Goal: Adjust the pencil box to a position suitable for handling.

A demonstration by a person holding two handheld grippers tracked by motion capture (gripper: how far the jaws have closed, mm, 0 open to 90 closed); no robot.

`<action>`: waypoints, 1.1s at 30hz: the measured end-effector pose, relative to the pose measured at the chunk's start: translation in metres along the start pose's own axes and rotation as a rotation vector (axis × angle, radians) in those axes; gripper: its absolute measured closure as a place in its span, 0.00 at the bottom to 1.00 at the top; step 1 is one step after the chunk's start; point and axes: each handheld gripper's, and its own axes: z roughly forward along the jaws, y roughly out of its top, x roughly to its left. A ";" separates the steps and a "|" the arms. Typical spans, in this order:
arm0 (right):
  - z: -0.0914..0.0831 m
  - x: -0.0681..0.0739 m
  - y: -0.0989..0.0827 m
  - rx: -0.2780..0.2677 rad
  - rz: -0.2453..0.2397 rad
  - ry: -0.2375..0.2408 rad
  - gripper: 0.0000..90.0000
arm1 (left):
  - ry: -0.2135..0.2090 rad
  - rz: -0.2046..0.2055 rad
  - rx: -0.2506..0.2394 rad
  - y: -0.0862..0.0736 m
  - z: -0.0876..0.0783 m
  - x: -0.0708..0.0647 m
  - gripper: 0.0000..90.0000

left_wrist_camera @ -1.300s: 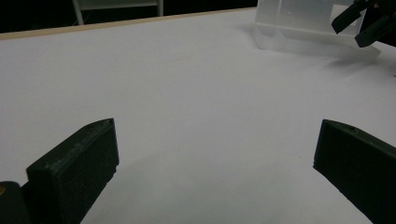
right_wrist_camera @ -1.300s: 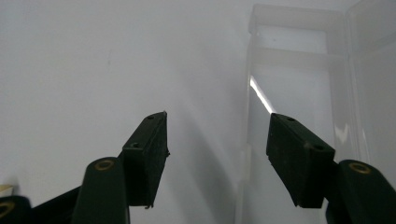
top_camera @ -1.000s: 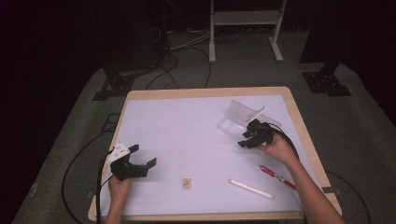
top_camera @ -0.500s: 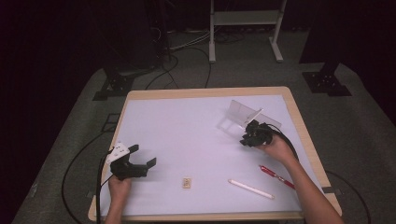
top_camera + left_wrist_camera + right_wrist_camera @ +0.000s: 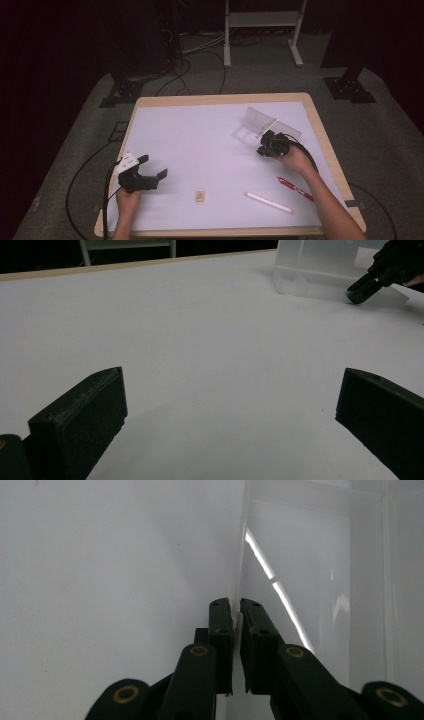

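A clear plastic box (image 5: pixel 260 121) lies at the table's back right, also in the left gripper view (image 5: pixel 310 270). My right gripper (image 5: pixel 270 145) is at its near edge. Its jaws have just been closing, and in the right gripper view (image 5: pixel 236 605) they pinch the box's thin clear wall (image 5: pixel 300 555) edge-on. The left gripper view shows that gripper's tip (image 5: pixel 362 287) against the box's flap. My left gripper (image 5: pixel 142 175) rests near the front left, its jaws (image 5: pixel 230 400) wide open over bare white surface with nothing between them.
A white pen (image 5: pixel 269 202) and a red pen (image 5: pixel 295 188) lie near the front right of the white table top (image 5: pixel 200 140). A small tan piece (image 5: pixel 200 195) sits front centre. Cables trail off the table's left side.
The right gripper's jaws have closed onto the box's edge, and it has shifted slightly toward the box. The left gripper has not moved.
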 end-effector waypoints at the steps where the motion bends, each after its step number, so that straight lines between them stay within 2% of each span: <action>1: 0.000 0.000 0.000 0.001 -0.009 -0.003 0.93 | 0.000 0.000 0.000 0.000 0.000 0.000 0.00; 5: -0.002 0.001 -0.001 -0.002 -0.034 -0.029 0.95 | -0.001 -0.004 -0.001 0.000 0.000 0.000 0.00; 8: -0.003 0.001 -0.001 -0.010 -0.020 -0.022 0.95 | 0.000 -0.002 0.000 0.000 0.000 0.000 0.00; 16: -0.006 0.001 0.000 -0.030 -0.029 -0.039 0.95 | 0.001 -0.004 0.000 0.000 0.000 0.000 0.00; 20: -0.013 0.002 0.001 -0.058 -0.033 -0.046 0.95 | 0.002 -0.006 0.000 0.000 0.000 0.000 0.00; 25: -0.021 0.002 -0.001 -0.069 -0.031 -0.052 0.95 | 0.002 -0.005 0.001 0.000 0.000 0.000 0.00; 33: -0.032 0.012 0.000 -0.077 -0.073 -0.061 0.95 | 0.003 -0.005 0.000 0.000 0.000 0.000 0.00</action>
